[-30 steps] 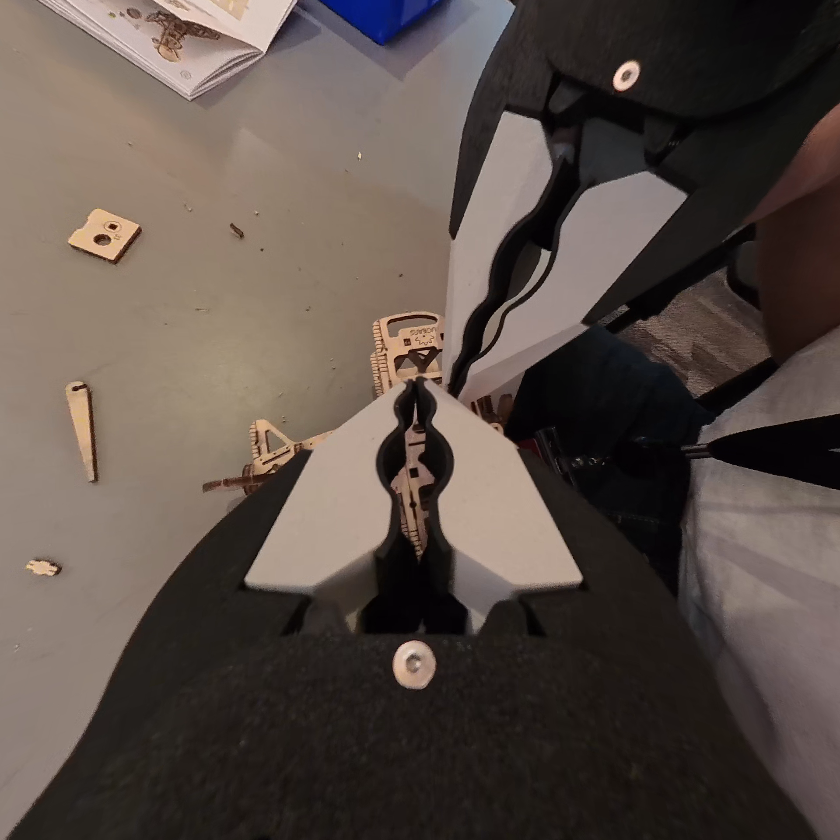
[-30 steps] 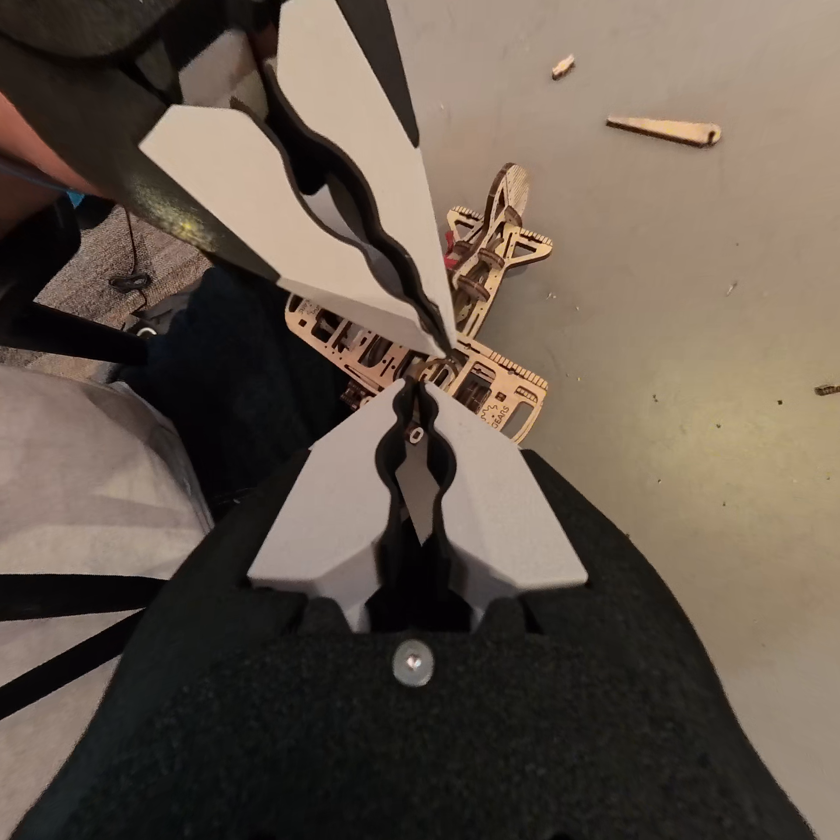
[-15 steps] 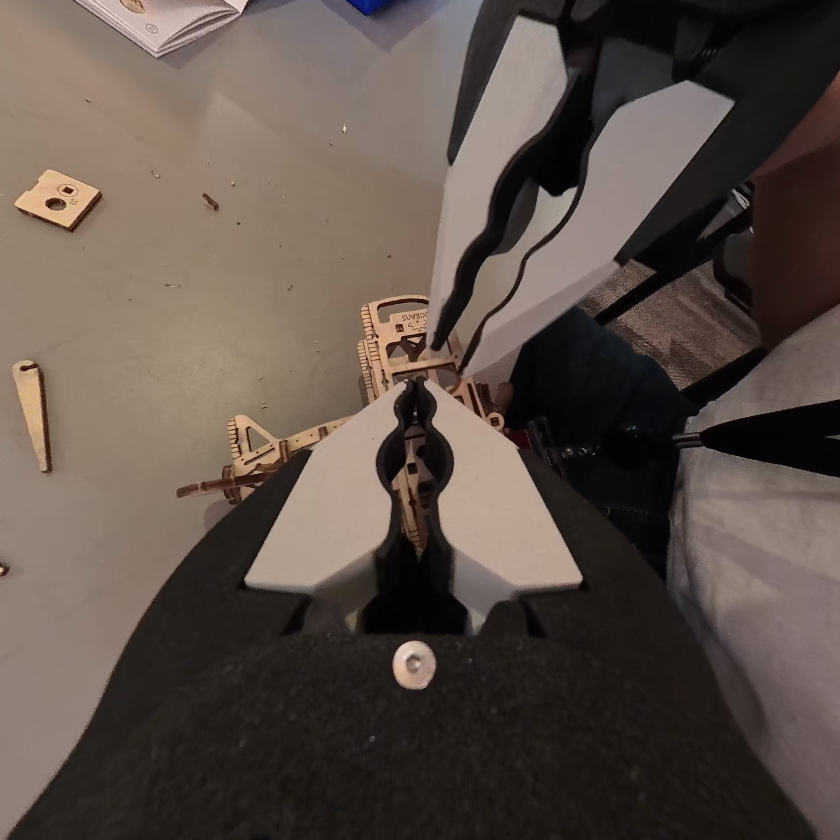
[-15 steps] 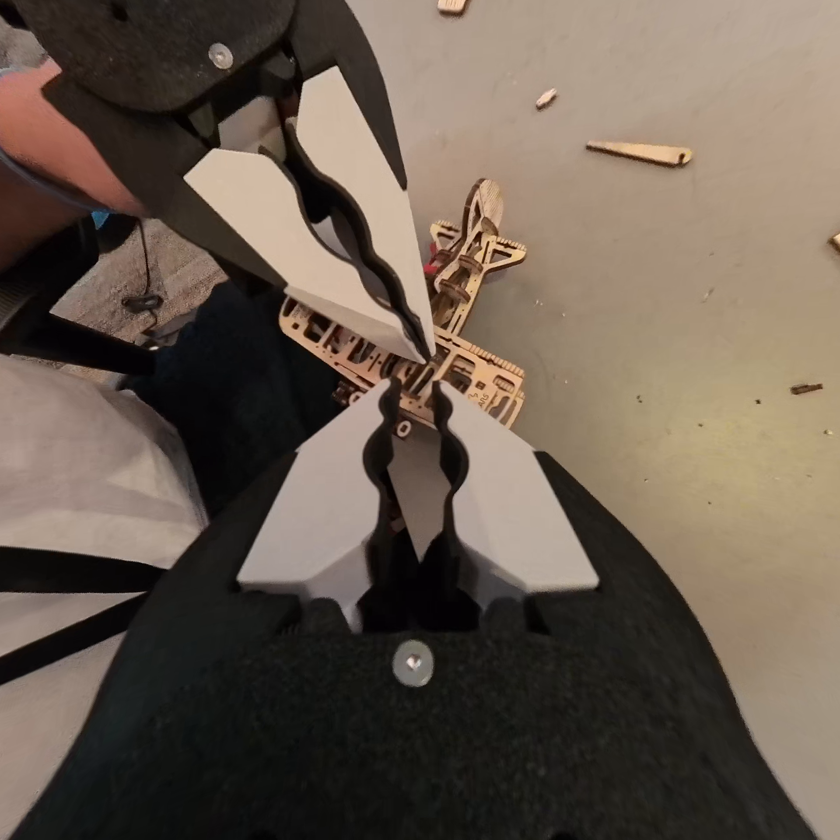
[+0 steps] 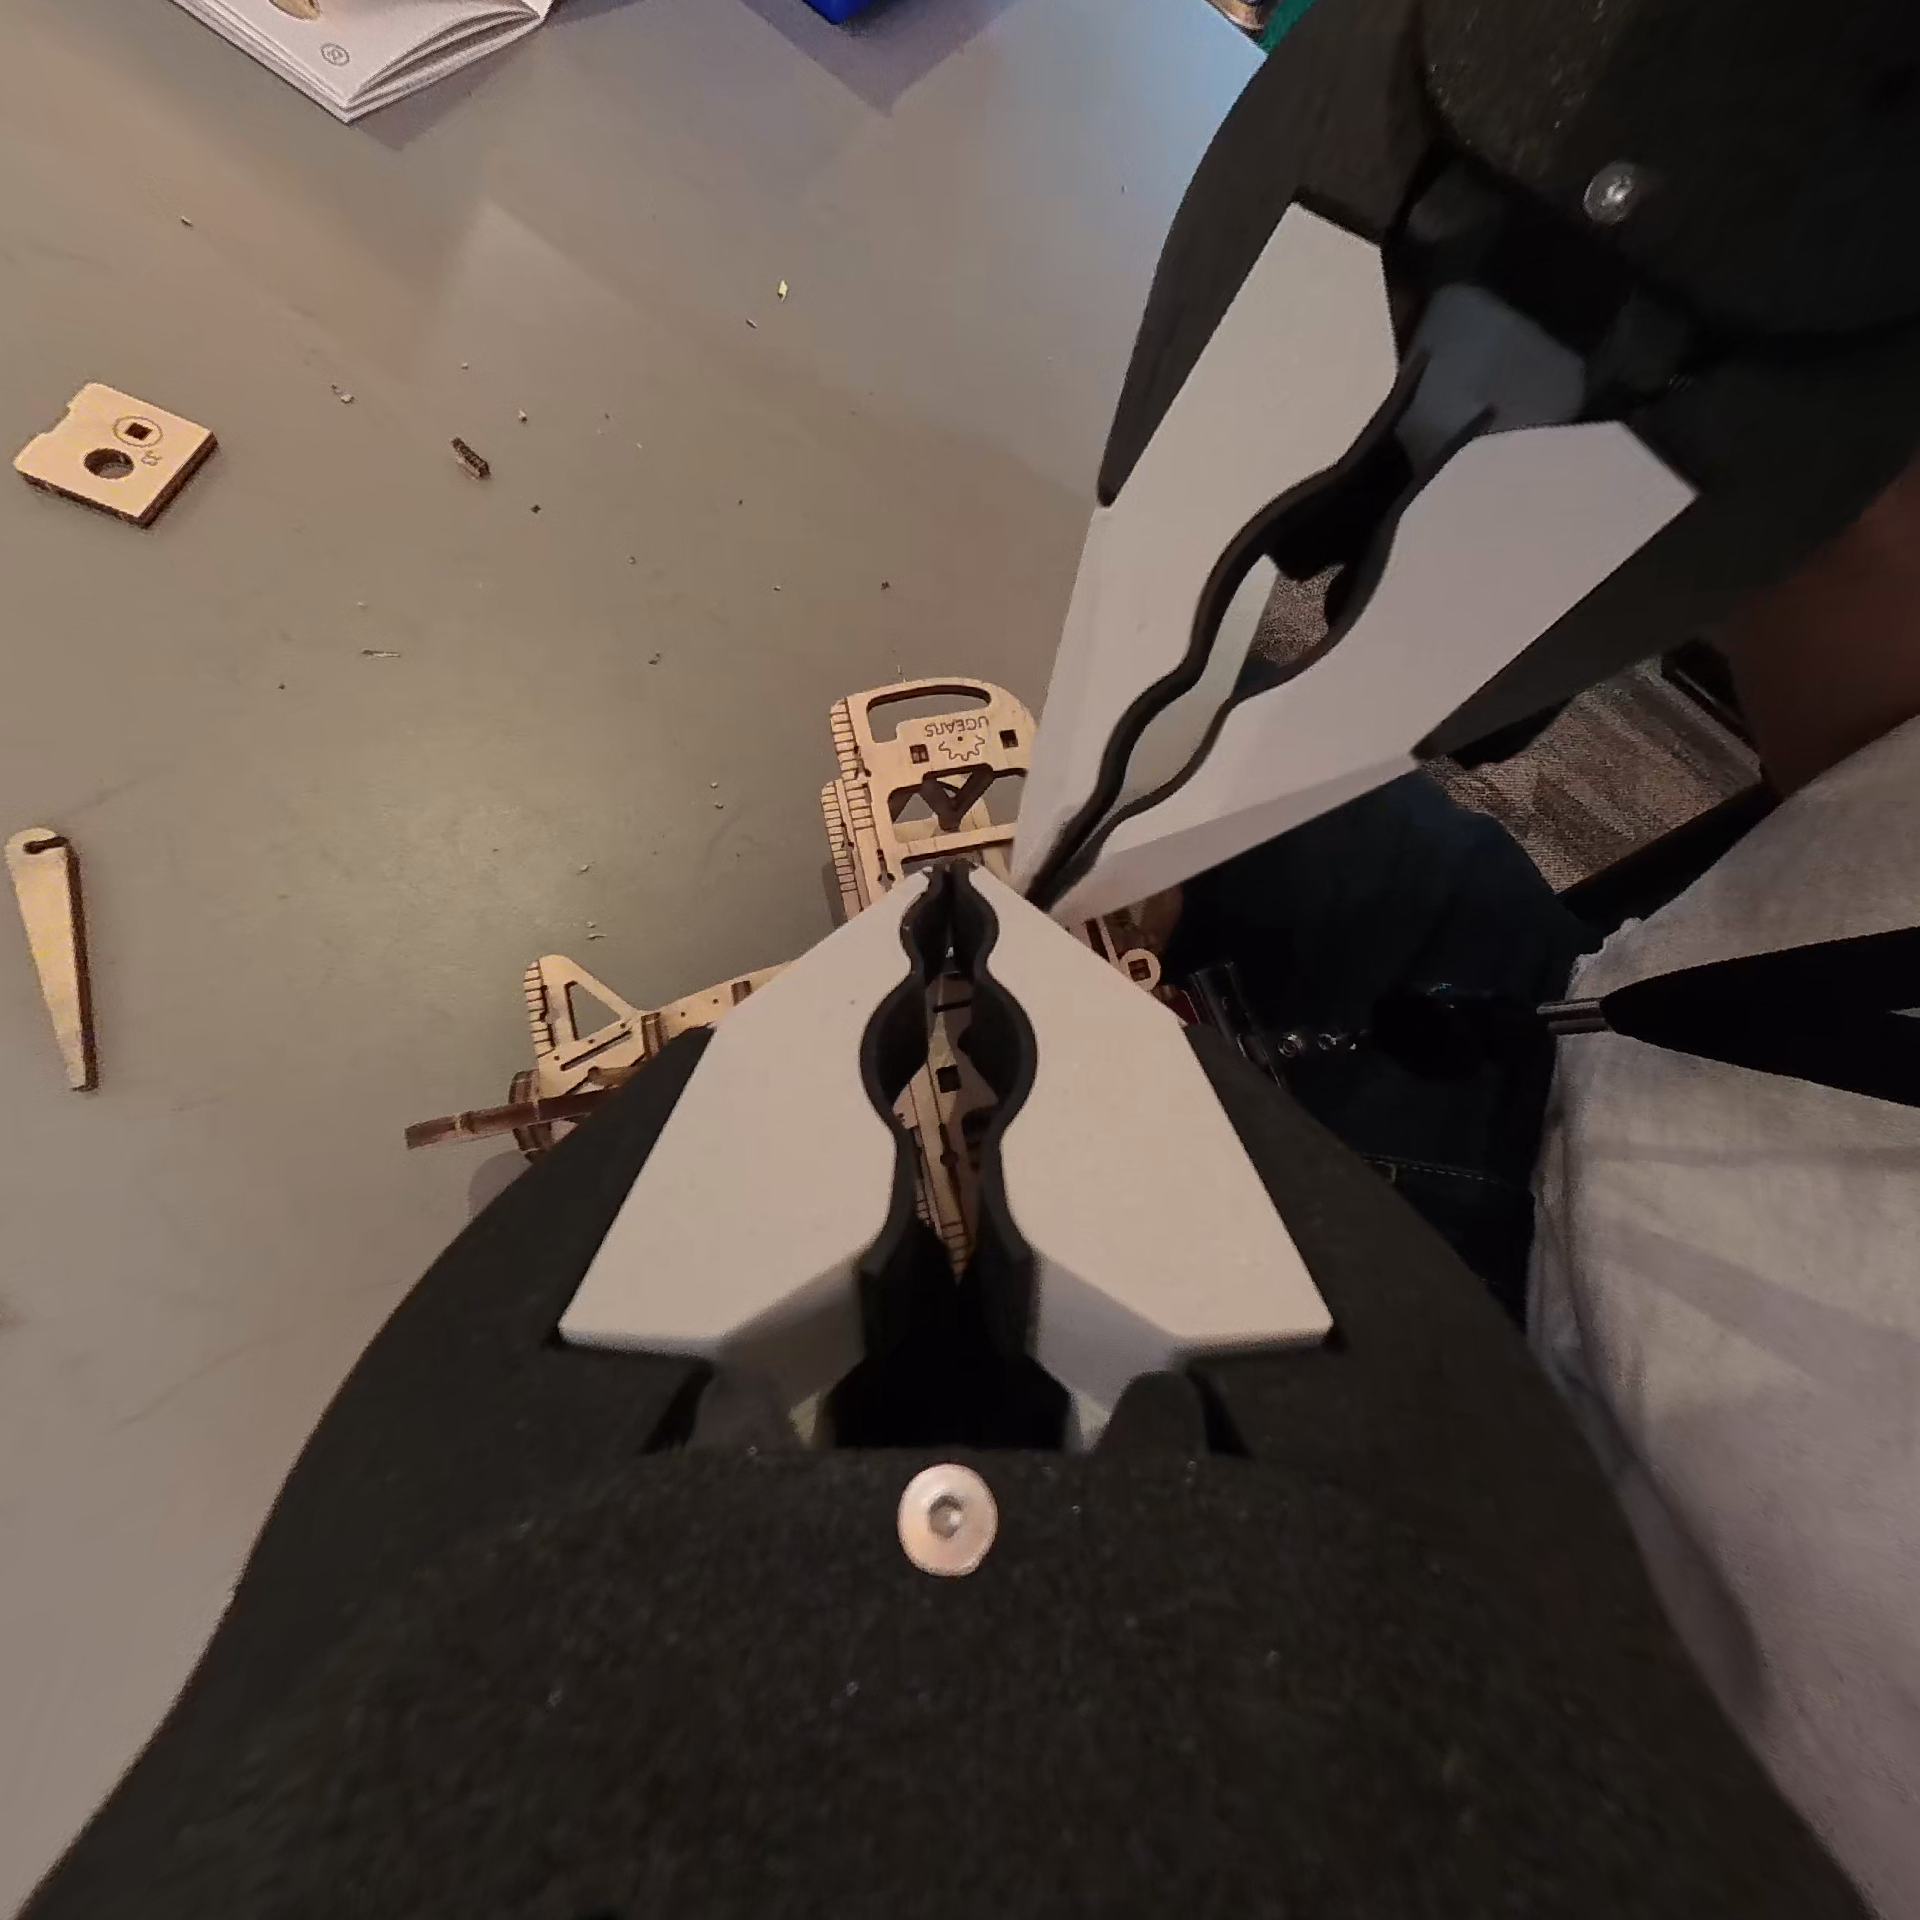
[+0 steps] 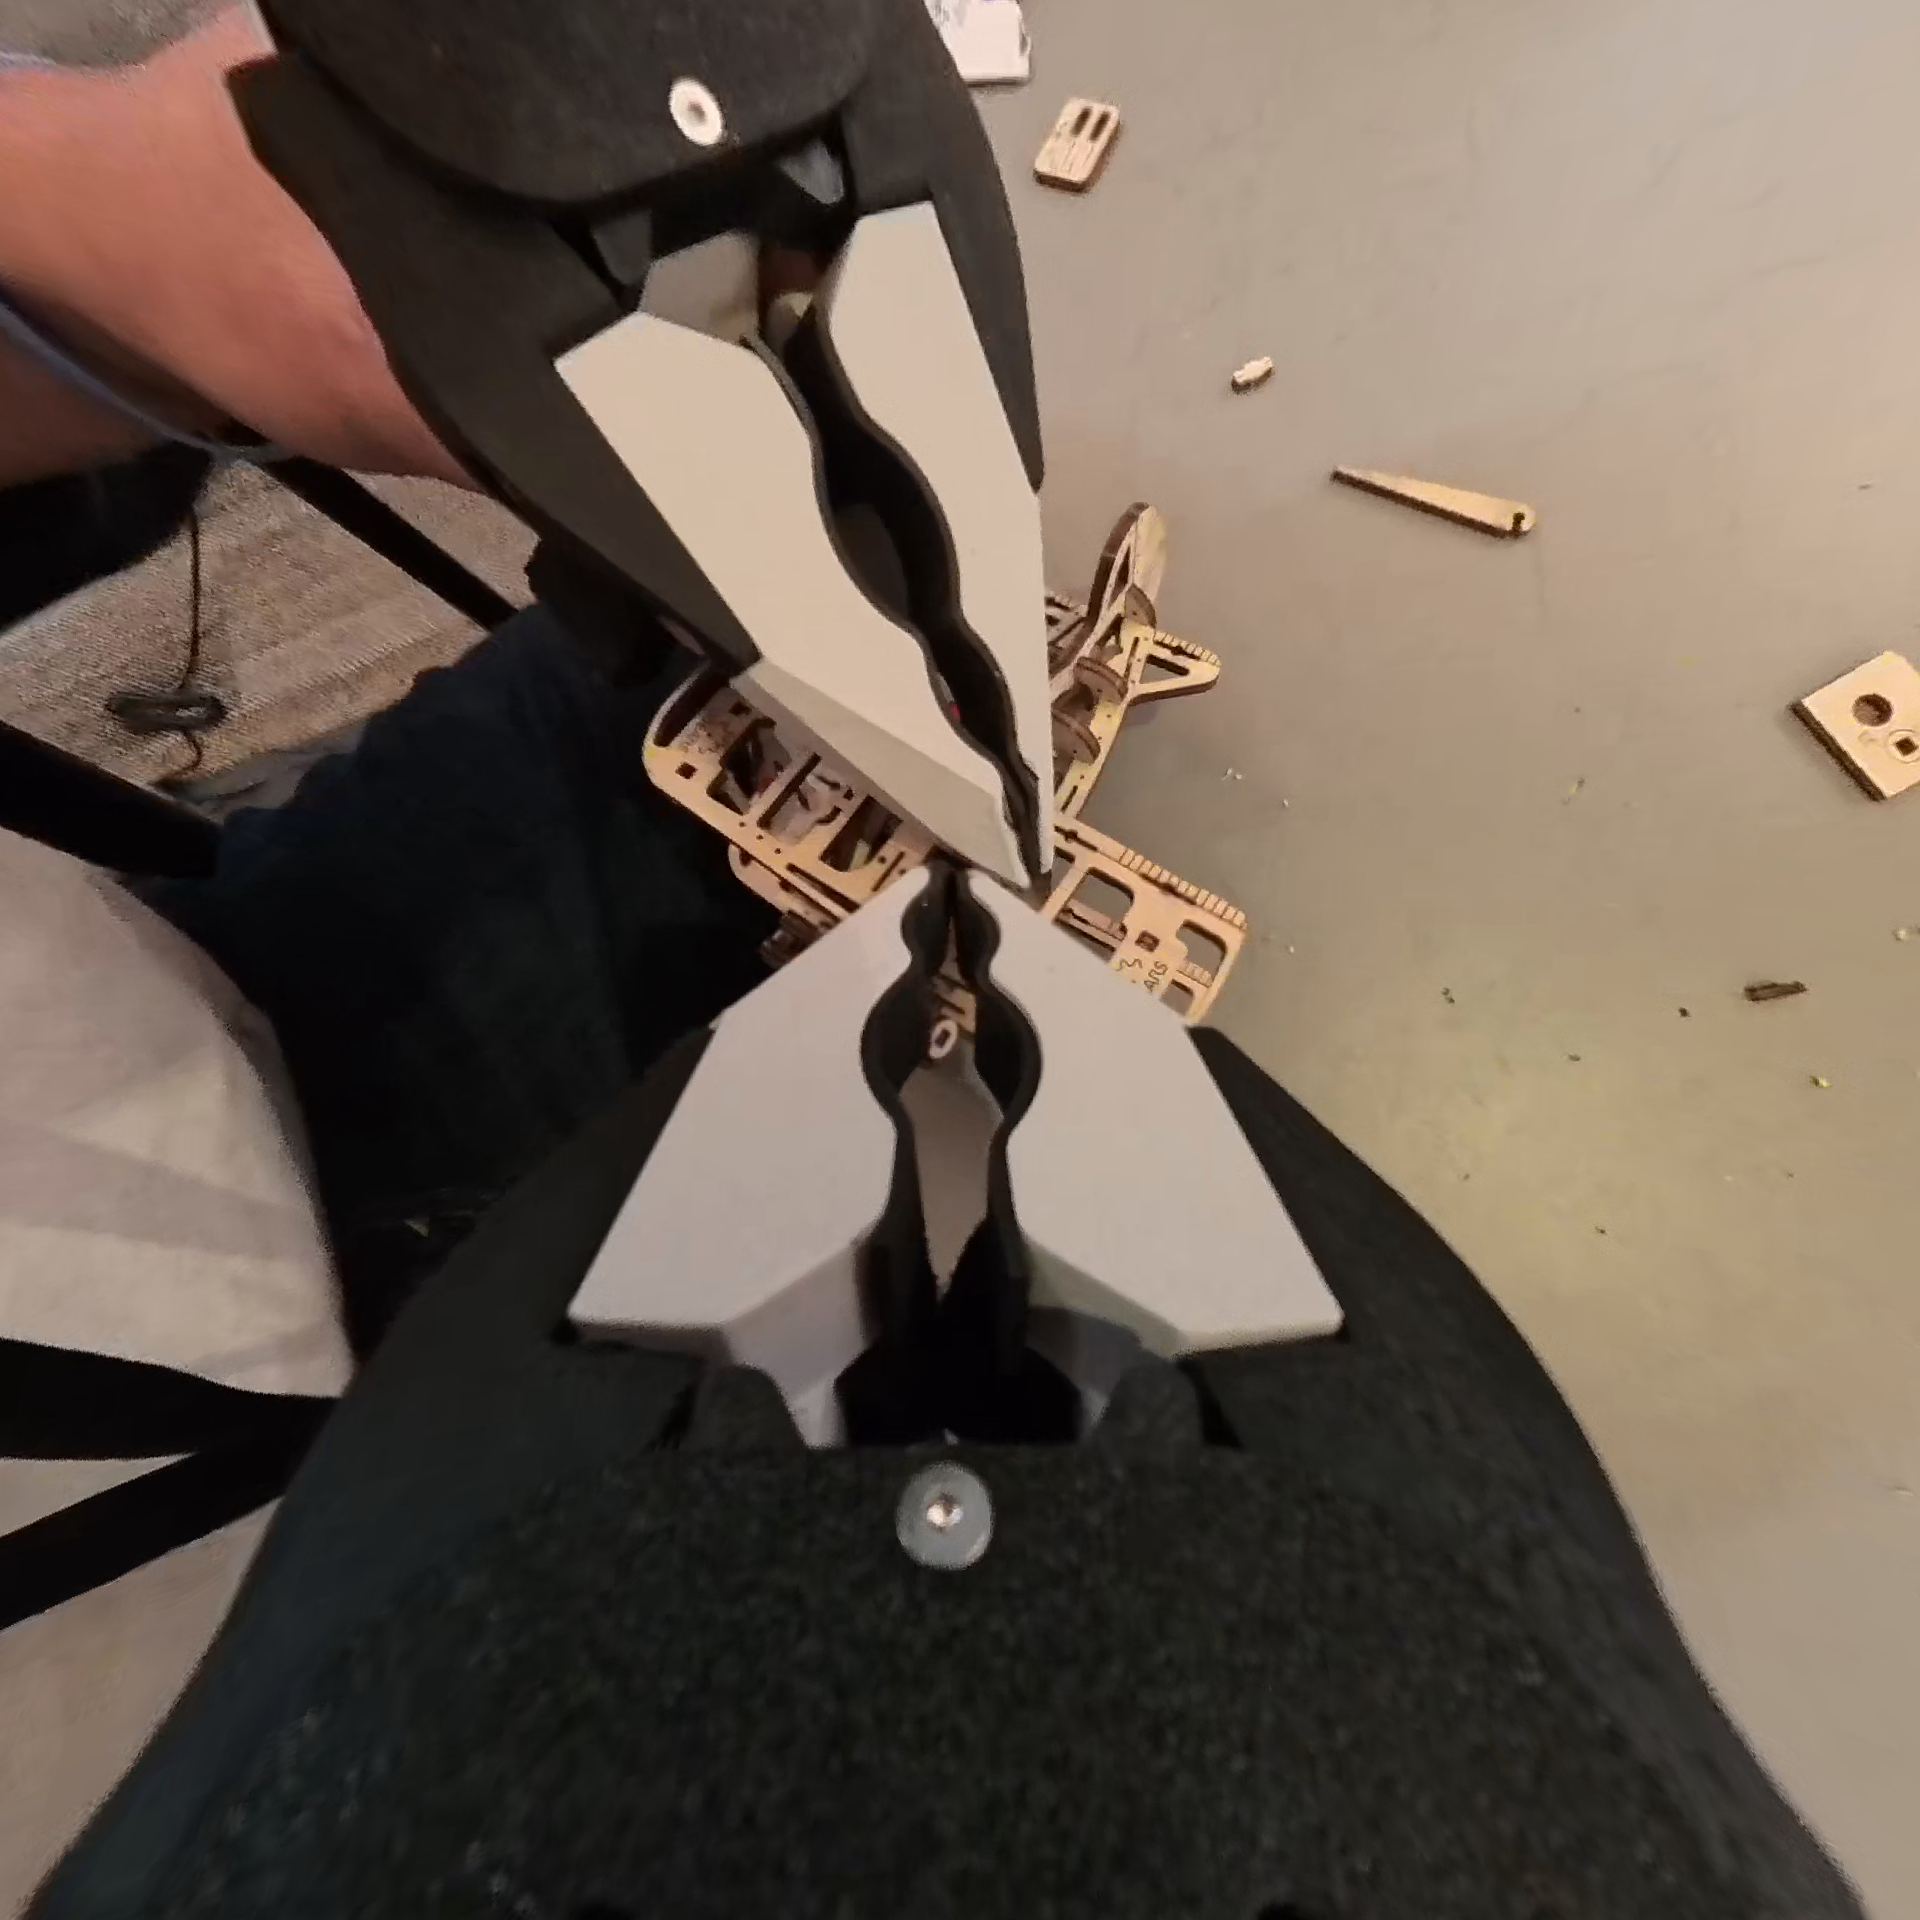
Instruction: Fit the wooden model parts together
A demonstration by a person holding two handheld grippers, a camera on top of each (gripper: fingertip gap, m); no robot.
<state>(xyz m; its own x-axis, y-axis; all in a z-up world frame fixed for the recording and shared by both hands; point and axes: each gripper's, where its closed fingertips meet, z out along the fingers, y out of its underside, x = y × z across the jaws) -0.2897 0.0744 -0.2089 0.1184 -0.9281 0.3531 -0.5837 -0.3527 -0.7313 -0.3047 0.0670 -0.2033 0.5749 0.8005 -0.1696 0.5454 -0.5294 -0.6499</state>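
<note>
The wooden model (image 5: 935, 764), a laser-cut rifle-shaped assembly, is held low over the grey table (image 5: 416, 727) near its front edge. My left gripper (image 5: 951, 883) is shut on the model's body, and wood shows between its fingers. In the right wrist view the left gripper (image 6: 1029, 868) comes in from the upper left. My right gripper (image 6: 951, 883) is shut on the model (image 6: 1143, 935) right beside the left one, tips almost touching. It also shows in the left wrist view (image 5: 1049, 894) at upper right. The model's middle is hidden by the fingers.
Loose wooden parts lie on the table: a square plate with holes (image 5: 114, 452), a tapered stick (image 5: 52, 956), a small slotted piece (image 6: 1077, 145) and a tiny peg (image 6: 1252, 372). A booklet (image 5: 384, 42) lies at the far edge. A person's lap is at the table edge. The tips of both grippers are at nearly the same place.
My right gripper was shut a second ago, opened half a second ago, and is shut on the model again. My left gripper stayed shut on it.
</note>
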